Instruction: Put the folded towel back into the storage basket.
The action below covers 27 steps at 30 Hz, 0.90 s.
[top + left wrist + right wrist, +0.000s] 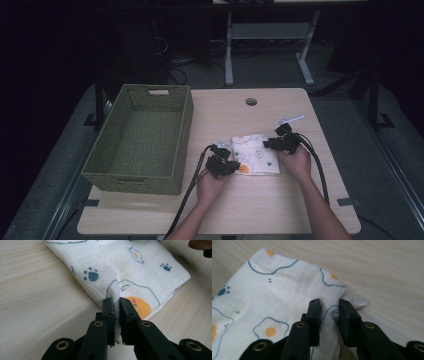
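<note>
White cloth (pixel 256 154): folded, printed with eggs and paw marks, flat on the worktop (pixel 280 200), lying between both grippers.
Left gripper (pixel 117 305): jaws clamped on a raised pleat at the cloth's near edge.
Right gripper (pixel 329 308): jaws pinching a bunched fold by the cloth's corner.
Green basket (pixel 142 140): well apart, beyond the left gripper.

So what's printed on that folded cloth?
The cloth is white, printed with blue paw prints and blue-outlined fried eggs with orange yolks; it shows best in the left gripper view.
</note>
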Motion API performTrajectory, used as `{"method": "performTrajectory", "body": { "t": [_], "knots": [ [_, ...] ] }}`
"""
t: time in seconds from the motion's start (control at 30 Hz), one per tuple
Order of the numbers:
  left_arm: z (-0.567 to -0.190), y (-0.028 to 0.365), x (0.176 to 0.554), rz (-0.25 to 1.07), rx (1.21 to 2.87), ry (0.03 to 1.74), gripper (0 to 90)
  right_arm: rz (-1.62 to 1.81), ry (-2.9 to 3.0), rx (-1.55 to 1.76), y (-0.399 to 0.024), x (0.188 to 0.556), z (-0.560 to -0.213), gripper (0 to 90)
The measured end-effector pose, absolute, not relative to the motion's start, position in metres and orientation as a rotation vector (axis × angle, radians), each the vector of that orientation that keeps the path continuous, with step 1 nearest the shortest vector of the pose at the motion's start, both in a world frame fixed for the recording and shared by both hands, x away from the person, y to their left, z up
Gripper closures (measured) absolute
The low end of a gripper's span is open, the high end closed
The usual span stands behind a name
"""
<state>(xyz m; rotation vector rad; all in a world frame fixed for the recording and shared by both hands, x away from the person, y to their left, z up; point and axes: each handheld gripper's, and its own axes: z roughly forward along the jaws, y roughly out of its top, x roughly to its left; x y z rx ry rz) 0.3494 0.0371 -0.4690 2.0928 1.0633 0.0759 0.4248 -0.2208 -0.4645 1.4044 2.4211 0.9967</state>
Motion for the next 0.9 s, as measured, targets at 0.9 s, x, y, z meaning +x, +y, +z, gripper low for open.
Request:
{"method": "performTrajectory", "body": {
  "t": [0.9],
  "knots": [
    [-0.422,0.045,0.346,0.059,2.020,1.009,85.2,1.545,2.367,1.657,-0.251,0.422,-0.436,82.7]
  ]
}}
